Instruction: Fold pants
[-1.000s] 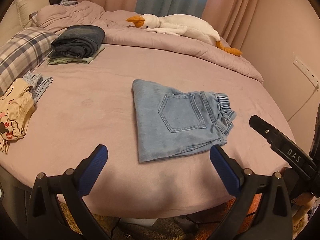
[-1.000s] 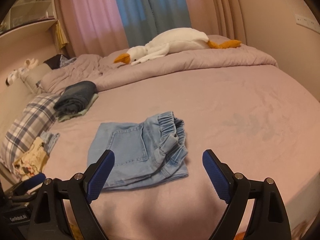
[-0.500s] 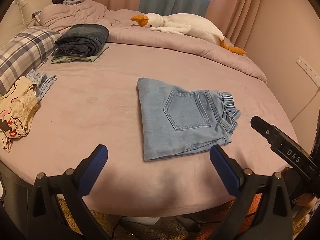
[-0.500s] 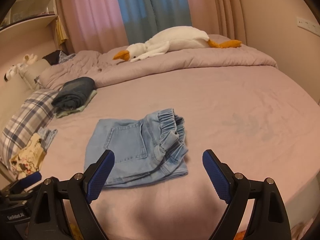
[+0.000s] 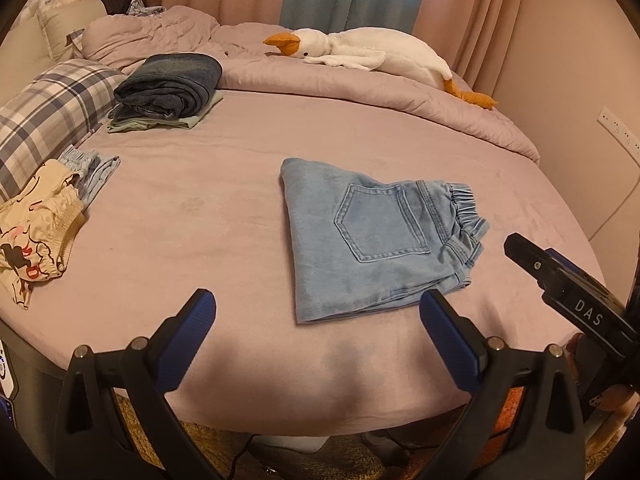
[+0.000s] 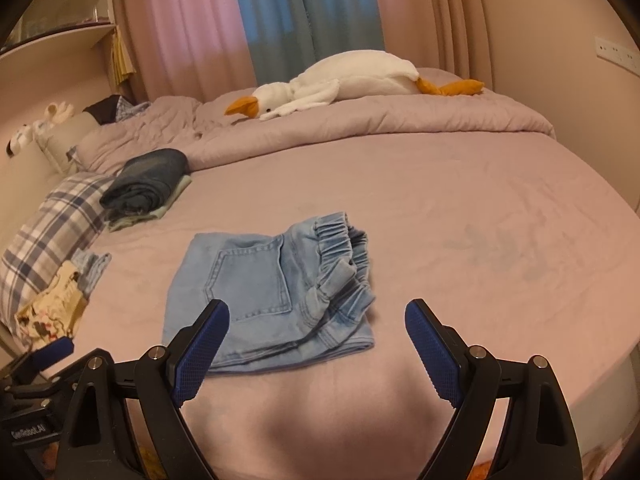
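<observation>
Pants (image 5: 376, 236) lie folded on the bed (image 5: 224, 216), unmoved over the last second. Your left gripper (image 5: 316, 336) and right gripper (image 6: 316, 344) hang back spread and empty, so folding looks done.

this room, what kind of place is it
Most likely a home bedroom: a bed with a plaid pillow, a plush goose on the duvet, and curtains behind.

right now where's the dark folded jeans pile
In the left wrist view, the dark jeans pile sits far left on the bed, beside the plaid pillow.
</observation>
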A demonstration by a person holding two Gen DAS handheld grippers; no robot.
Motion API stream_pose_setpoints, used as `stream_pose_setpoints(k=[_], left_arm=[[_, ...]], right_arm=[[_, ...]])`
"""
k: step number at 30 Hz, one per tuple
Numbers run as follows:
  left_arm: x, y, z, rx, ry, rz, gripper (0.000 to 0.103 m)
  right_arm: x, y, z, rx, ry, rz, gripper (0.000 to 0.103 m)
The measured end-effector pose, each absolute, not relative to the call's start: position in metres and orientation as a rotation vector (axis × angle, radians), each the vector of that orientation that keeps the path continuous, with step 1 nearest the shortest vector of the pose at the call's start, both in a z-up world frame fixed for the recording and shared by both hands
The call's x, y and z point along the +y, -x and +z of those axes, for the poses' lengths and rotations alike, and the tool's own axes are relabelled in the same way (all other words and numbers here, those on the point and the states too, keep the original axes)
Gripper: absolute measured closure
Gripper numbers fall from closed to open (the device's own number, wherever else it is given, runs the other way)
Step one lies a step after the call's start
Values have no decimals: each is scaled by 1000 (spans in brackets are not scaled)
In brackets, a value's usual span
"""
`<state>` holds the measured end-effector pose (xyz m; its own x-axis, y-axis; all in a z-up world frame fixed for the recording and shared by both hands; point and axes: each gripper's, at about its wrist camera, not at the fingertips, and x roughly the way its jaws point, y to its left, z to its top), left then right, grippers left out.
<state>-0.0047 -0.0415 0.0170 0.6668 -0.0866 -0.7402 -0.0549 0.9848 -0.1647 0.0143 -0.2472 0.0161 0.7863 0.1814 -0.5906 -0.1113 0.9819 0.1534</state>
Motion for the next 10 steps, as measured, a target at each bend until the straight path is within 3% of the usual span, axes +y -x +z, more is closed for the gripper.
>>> stream_pose_setpoints(k=[10], left_arm=[[-40, 6, 18, 839, 184, -15, 1]], right_arm=[[-248, -15, 14, 652, -108, 152, 14]])
